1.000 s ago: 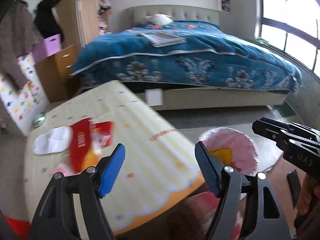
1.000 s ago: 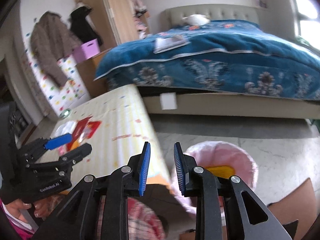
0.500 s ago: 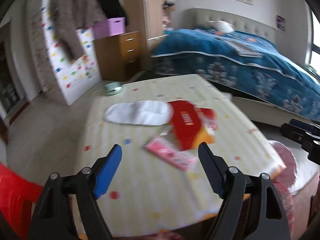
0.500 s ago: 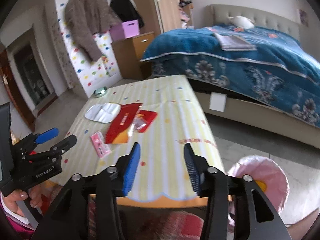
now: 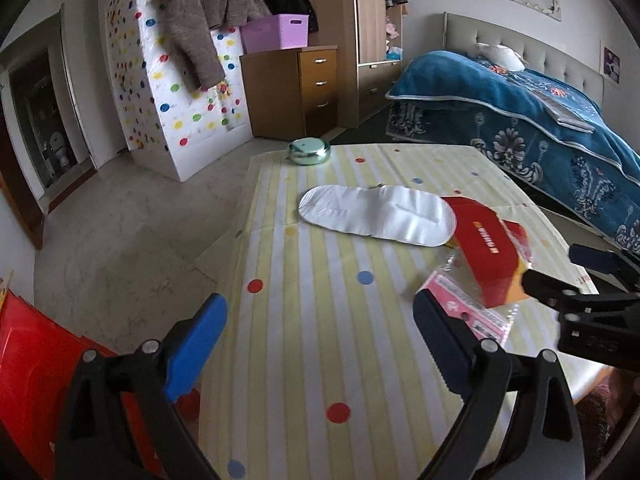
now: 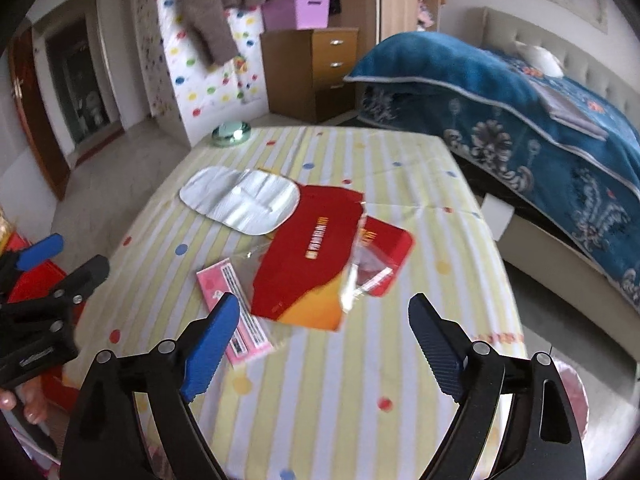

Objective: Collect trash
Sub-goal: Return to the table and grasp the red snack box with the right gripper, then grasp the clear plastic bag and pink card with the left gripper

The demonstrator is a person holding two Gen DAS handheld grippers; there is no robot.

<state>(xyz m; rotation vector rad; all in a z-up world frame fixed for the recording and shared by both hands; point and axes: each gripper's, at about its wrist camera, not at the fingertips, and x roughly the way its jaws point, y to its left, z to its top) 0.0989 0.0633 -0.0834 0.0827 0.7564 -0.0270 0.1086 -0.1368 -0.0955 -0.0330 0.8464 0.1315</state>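
Note:
Trash lies on a table with a yellow striped cloth: a white foil pouch, a red and orange carton sleeve, a pink wrapper, a clear plastic wrapper on a red packet. My left gripper is open and empty over the table's near left part. My right gripper is open and empty just short of the red sleeve and pink wrapper. It also shows at the right in the left wrist view.
A green round tin stands at the table's far edge. A pink bin sits on the floor right of the table. A red chair is at the left. A blue bed and a wooden drawer unit lie beyond.
Both views have swung left from the bin and bed onto the table's trash. My right gripper's jaws have opened wide from nearly shut. My left gripper stayed open.

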